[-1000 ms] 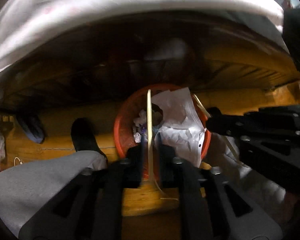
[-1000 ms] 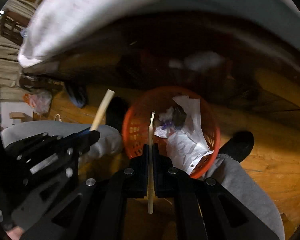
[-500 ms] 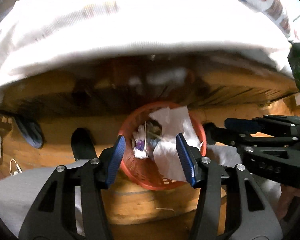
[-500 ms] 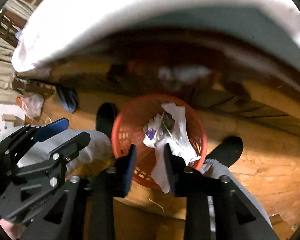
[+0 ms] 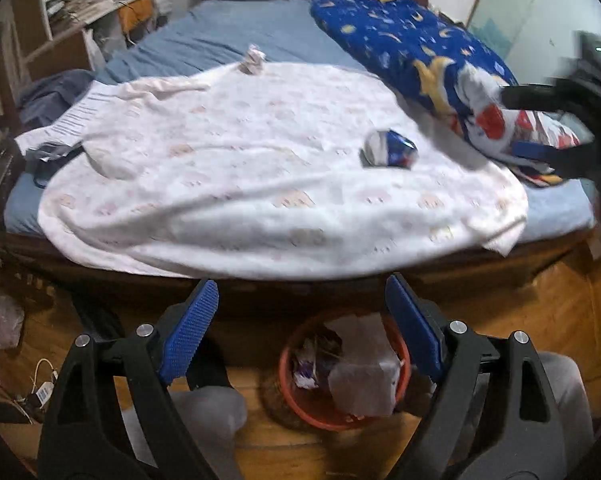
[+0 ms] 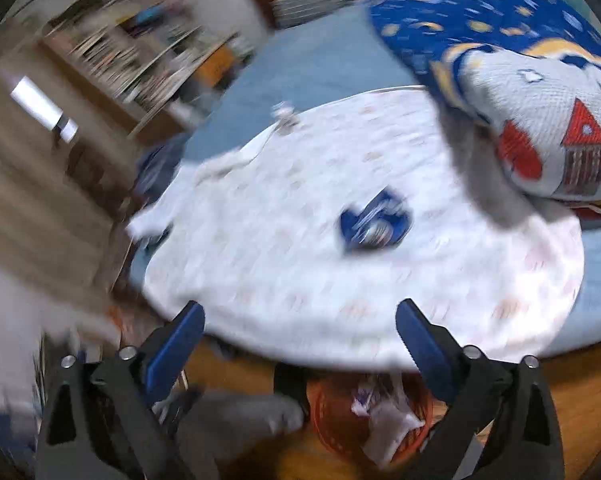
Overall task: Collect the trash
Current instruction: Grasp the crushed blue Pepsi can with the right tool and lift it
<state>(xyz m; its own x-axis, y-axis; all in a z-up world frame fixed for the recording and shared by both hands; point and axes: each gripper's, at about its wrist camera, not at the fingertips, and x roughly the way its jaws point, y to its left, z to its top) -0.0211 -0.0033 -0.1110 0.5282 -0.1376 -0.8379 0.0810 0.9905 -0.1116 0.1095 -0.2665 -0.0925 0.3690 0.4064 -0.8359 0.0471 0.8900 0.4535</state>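
On the white blanket (image 5: 260,168), crumpled blue wrapper (image 5: 388,154)

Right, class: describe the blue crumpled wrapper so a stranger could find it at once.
Start at the bed and its white blanket. On the blanket's right part, beside the starry blue quilt, lies the wrapper. It is shiny blue and silver; the tissue ball farther back is plain white.

Left tongs (image 5: 300,312): black plastic arms, silver screws, ribbed blue pads. Right tongs (image 6: 300,332) look the same, though blurred. Grey trousers (image 5: 204,408), probably dark shoes (image 6: 290,380).
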